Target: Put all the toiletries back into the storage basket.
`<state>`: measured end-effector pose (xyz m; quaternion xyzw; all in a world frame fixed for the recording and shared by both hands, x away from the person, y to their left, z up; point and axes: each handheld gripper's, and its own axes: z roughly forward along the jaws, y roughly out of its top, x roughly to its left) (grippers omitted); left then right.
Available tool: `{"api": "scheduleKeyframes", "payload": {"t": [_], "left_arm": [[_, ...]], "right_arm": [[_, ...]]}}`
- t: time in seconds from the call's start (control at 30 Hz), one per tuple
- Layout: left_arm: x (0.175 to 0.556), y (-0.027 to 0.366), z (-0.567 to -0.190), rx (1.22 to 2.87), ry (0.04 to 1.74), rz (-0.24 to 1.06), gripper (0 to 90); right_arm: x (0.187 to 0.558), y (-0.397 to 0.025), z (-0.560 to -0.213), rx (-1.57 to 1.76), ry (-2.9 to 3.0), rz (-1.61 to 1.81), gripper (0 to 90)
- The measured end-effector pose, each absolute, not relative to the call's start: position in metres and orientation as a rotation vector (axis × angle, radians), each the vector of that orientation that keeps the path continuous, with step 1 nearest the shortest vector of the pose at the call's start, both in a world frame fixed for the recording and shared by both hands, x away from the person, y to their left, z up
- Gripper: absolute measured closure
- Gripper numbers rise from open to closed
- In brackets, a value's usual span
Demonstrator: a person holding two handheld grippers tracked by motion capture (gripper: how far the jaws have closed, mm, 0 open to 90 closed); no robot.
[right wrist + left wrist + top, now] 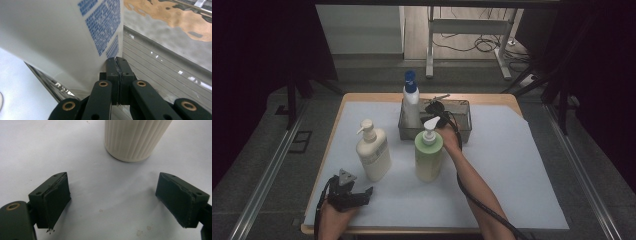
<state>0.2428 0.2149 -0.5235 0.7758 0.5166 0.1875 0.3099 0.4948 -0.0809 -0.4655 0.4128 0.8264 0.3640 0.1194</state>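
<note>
The white spray bottle with the blue cap stands upright in the left end of the metal tray at the far side of the surface, and the right claw reaches into that tray just beside it. In the right gripper view the right claw has its jaws pressed flat together with nothing between them, its tip lying against or very near the bottle's white wall below the blue printed label; whether it actually touches cannot be told. The bottle appears to be a tall, narrow plastic body, judged fairly light, stiff enough to take a squeeze, smooth and likely slippery, and top-heavy enough to tip if pushed low or knocked against the tray wall. The soundest hold would be across the body at mid-height or just under the neck, for which the jaws must first spread. The left claw rests at the near left corner of the surface, jaws wide apart and holding nothing; in the left gripper view, the left claw faces the ribbed base of the cream pump bottle, well clear of it. A green pump bottle stands in front of the tray, near the right forearm, and could be bumped.
</note>
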Motion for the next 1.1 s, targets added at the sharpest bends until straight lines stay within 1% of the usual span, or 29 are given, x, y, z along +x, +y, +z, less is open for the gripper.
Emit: {"api": "scheduleKeyframes", "payload": {"t": [0.33, 0.87, 0.9, 1.0, 1.1], "left_arm": [[0.243, 0.215, -0.524, 2.049, 1.364, 0.495, 11.8], [0.243, 0.215, -0.524, 2.048, 1.366, 0.494, 11.8], [0.243, 0.215, -0.524, 2.048, 1.366, 0.494, 11.8], [0.243, 0.215, -0.524, 2.048, 1.364, 0.497, 11.8], [0.243, 0.215, -0.524, 2.048, 1.364, 0.497, 11.9]], "right_arm": [[0.490, -0.068, -0.464, 1.164, 2.443, 1.097, 89.3], [0.487, -0.068, -0.465, 1.157, 2.466, 1.133, 89.3], [0.486, -0.069, -0.465, 1.154, 2.470, 1.125, 88.6], [0.484, -0.069, -0.466, 1.131, 2.476, 1.090, 82.2], [0.482, -0.071, -0.468, 1.128, 2.473, 1.090, 79.7]]}}
